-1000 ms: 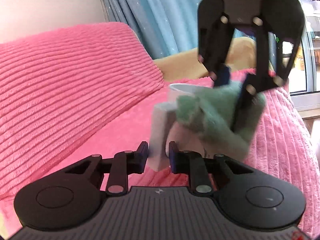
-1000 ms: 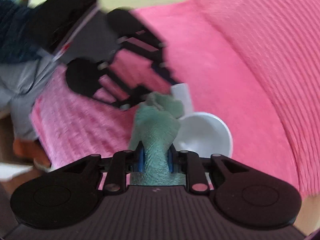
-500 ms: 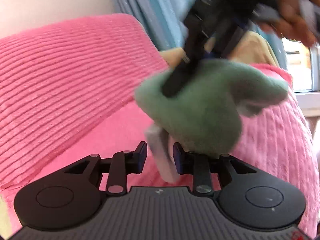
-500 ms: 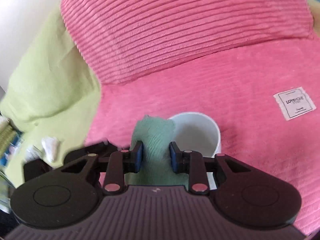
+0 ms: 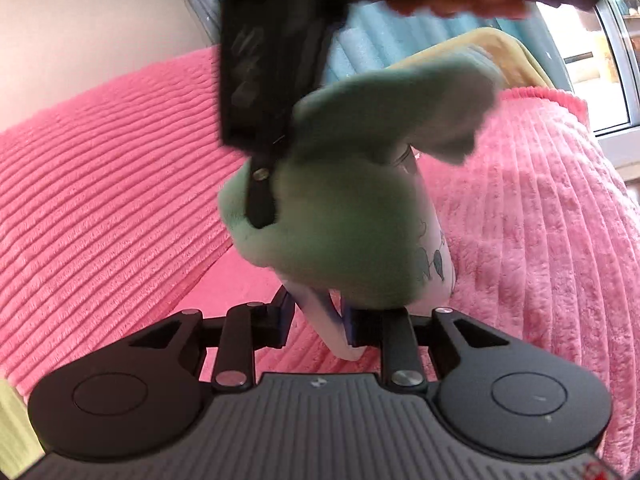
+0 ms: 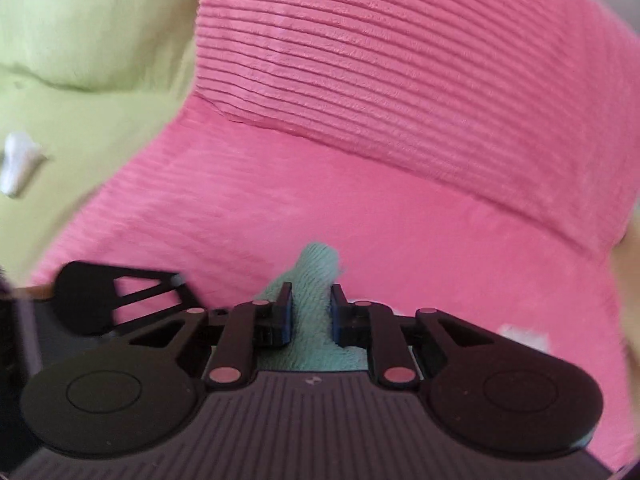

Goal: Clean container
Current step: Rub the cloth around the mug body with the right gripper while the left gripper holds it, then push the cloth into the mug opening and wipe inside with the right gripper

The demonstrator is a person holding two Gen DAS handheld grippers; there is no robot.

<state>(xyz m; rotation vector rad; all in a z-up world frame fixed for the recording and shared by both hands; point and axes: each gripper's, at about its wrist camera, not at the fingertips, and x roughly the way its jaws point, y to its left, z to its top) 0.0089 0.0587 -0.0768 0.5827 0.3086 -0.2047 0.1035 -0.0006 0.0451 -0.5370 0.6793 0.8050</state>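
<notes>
A: Where is the container seen?

B: In the left wrist view a white mug point(image 5: 434, 256) with a leaf print is held up over the pink ribbed sofa cover point(image 5: 112, 184). Its flat white handle point(image 5: 336, 328) is set between the fingers of the left tool point(image 5: 318, 318); the right finger is pressed to it, while a small gap is left at the other finger.

A: So the left tool is pinched on the handle?

B: It is narrowed around the handle; a firm clamp cannot be confirmed.

A: And the cloth?

B: A green fluffy cloth point(image 5: 340, 216) is draped over the mug's top and near side, most of the mug being hidden by it. The right tool point(image 5: 260, 184) is seen from above, blurred, buried in the cloth. In the right wrist view the cloth point(image 6: 312, 296) is pinched between the closed-in fingers of the right tool point(image 6: 311, 312).

A: Anything else noted?

B: A lime-green cushion point(image 6: 80, 48) is seen beside the pink cover.
</notes>
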